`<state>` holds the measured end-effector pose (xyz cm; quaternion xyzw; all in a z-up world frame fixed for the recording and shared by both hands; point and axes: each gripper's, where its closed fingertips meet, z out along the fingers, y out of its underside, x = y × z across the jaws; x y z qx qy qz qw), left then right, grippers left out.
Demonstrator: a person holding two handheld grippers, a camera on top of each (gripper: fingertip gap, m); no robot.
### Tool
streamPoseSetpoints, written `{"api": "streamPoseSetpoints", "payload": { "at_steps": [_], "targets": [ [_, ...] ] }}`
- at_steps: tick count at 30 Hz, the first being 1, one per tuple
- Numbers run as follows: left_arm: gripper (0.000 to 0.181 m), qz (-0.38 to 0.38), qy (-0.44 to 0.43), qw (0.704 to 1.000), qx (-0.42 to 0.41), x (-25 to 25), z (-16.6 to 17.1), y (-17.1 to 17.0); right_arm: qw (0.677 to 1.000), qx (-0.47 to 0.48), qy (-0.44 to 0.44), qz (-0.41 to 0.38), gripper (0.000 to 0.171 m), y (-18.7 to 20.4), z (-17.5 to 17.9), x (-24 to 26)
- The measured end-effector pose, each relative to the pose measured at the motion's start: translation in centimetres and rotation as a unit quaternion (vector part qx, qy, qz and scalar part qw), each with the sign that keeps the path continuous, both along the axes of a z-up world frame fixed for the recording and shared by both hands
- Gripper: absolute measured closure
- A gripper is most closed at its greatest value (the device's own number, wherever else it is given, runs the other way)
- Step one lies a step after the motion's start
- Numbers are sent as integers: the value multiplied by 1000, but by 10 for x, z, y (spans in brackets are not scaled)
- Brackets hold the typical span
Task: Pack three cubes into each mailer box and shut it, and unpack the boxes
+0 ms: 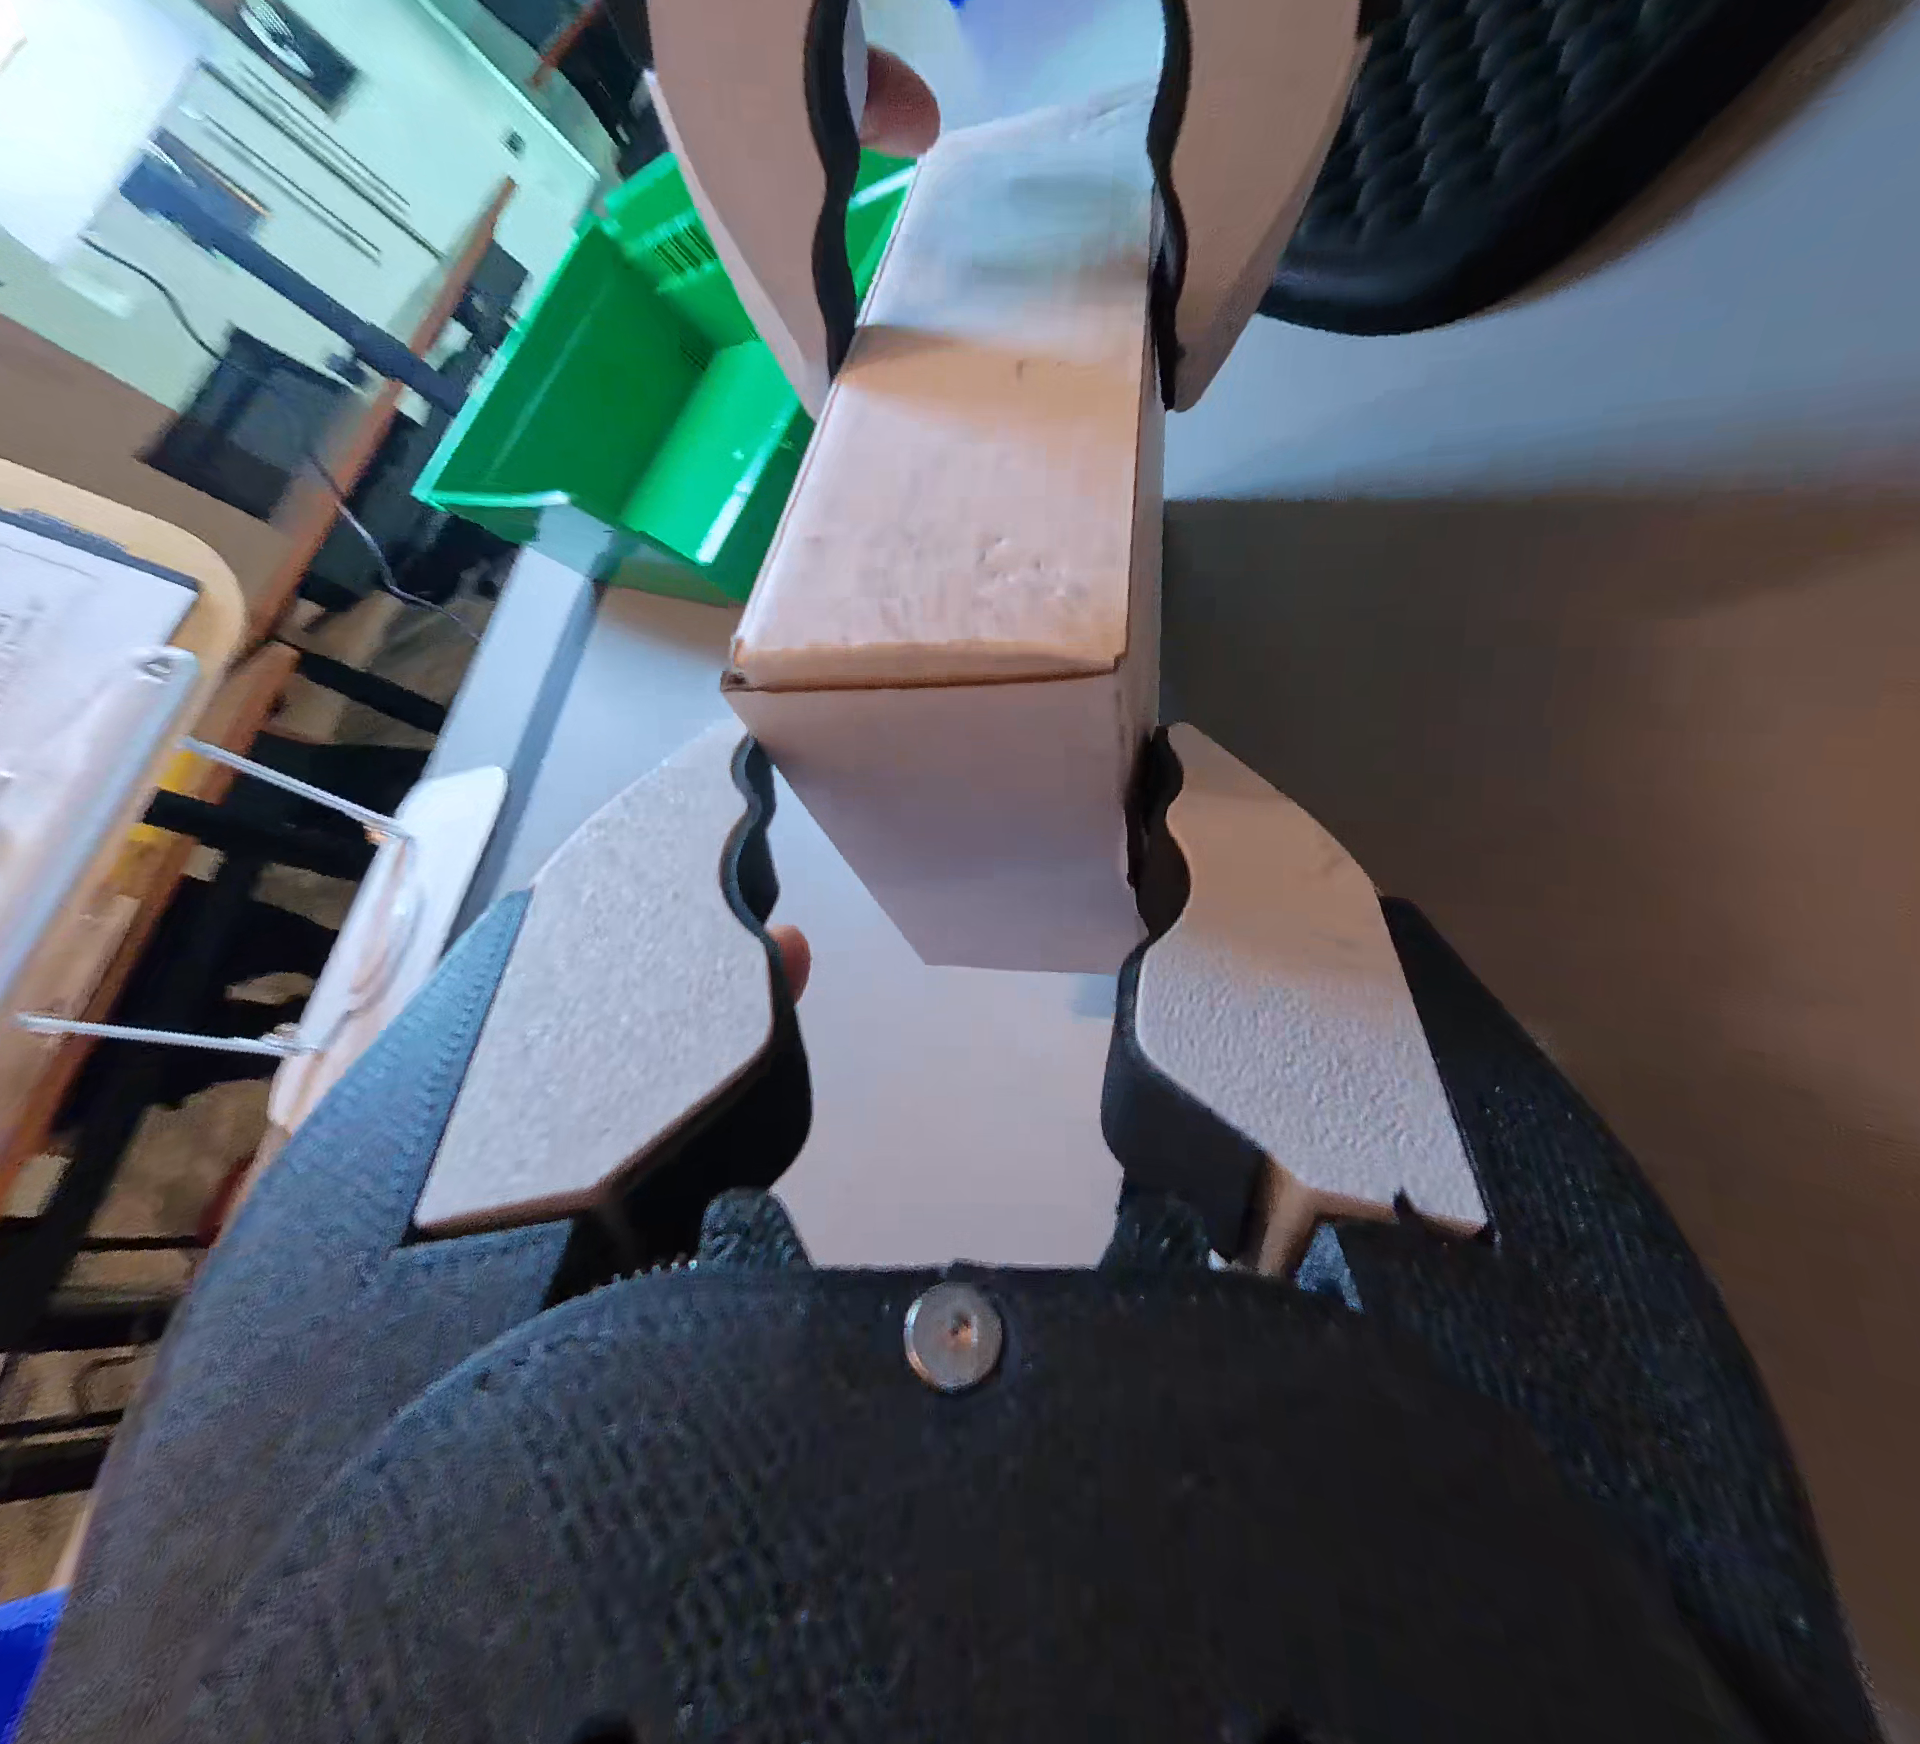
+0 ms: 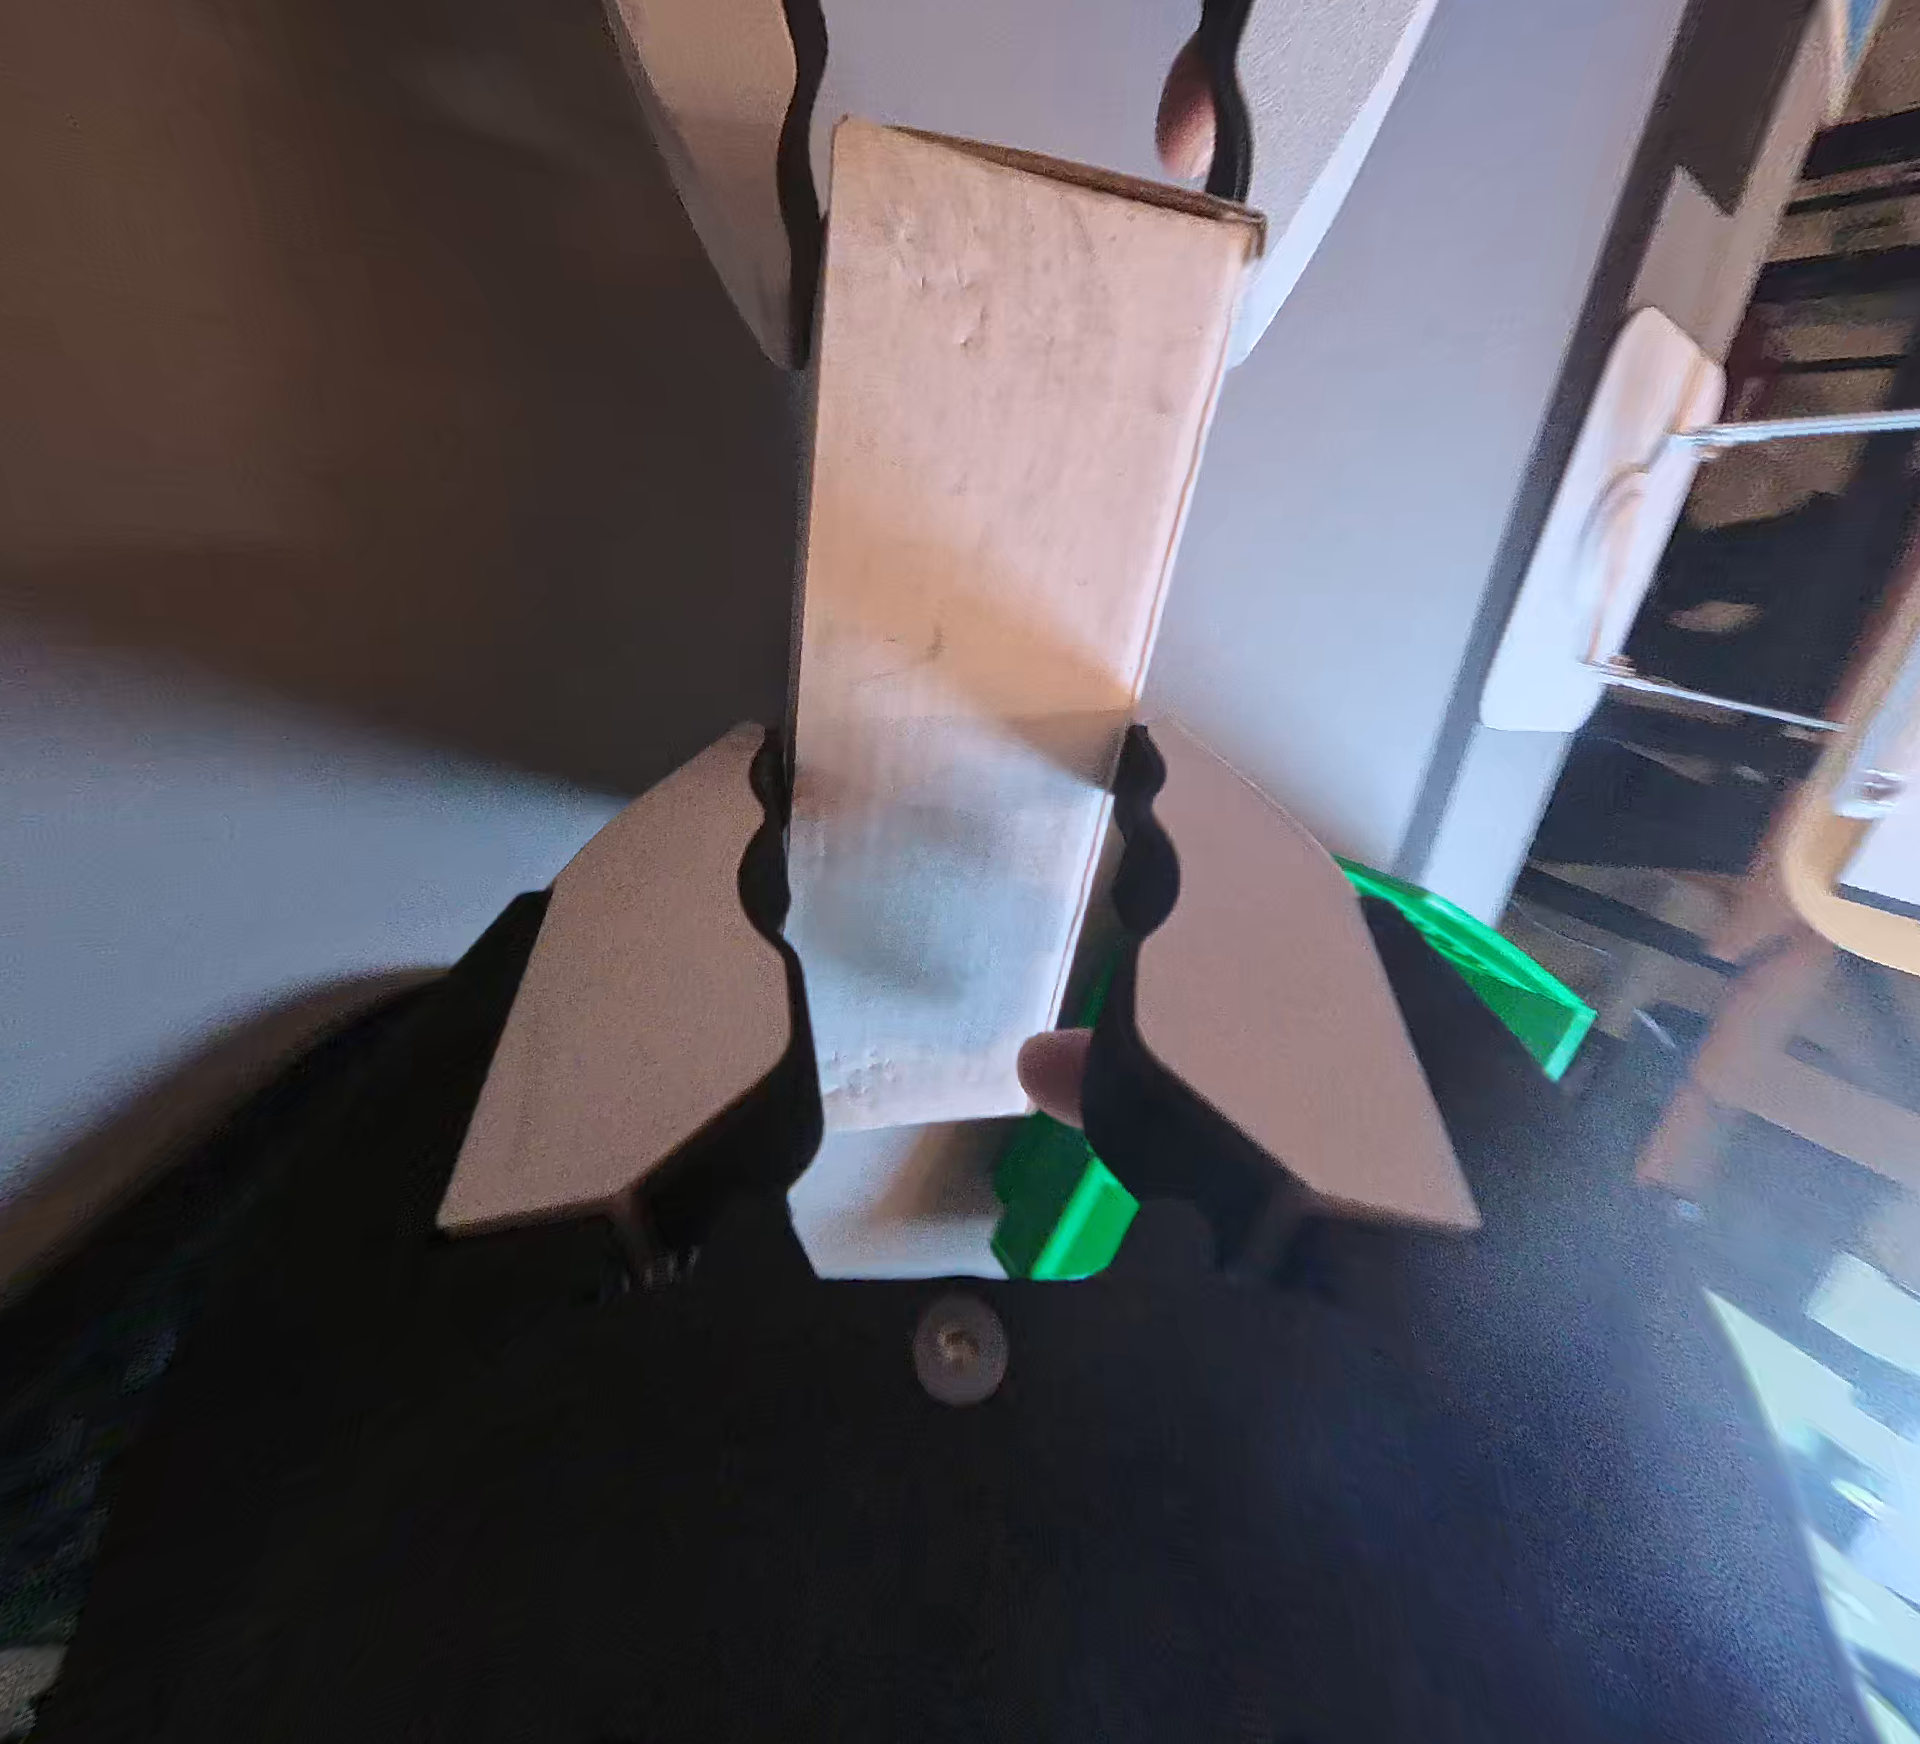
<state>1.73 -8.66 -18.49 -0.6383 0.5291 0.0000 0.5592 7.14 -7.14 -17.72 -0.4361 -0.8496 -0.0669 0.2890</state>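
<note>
Cardboard, pale and a little dented, fills my left wrist view: the mailer box (image 1: 966,551) is lifted clear of the table (image 1: 1558,759), shut, with my left gripper (image 1: 951,764) clamped on its near end and my right gripper (image 1: 1003,354) clamped on the far end. Both grips sit close to the ends, so I judge that a twist of one wrist against the other could work an end out of the pads, or pop the lid seam that faces me. Whether cubes are inside I cannot tell; if they are, they could slide and tip the load. Beyond the box on its left lies a green bin (image 1: 623,427); right of the box the table is plain grey. Farther left of the box stand desks, cables and a white stand on metal rods (image 1: 384,873).

In the right wrist view the box (image 2: 1008,468) runs away from me, my right gripper (image 2: 951,744) closed on the near end, the left gripper (image 2: 1023,281) closed on the far one. The green bin (image 2: 1475,956) shows below and right of the box. The view is blurred, so a knock on the table edge seems possible.
</note>
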Motion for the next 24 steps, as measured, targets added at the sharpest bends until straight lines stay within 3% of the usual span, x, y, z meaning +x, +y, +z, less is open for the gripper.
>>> {"api": "streamPoseSetpoints", "payload": {
  "at_steps": [4,6,10,13,18,24],
  "targets": [
    [104,44,-72,996,12,-19,27,8,999,24,19,-17,111,12,26,-1],
    [108,67,-131,989,4,-39,46,12,996,65,39,-47,110,38,54,5],
    [115,101,-223,969,8,-74,74,14,972,167,81,-142,111,126,108,26],
    [117,122,-233,965,21,-88,77,13,944,249,81,-202,111,203,121,47],
    [118,137,-241,960,30,-97,77,12,918,305,37,-252,111,313,70,74],
    [120,157,-241,957,32,-107,71,17,916,316,-33,-246,112,378,-12,85]
  ]
}}
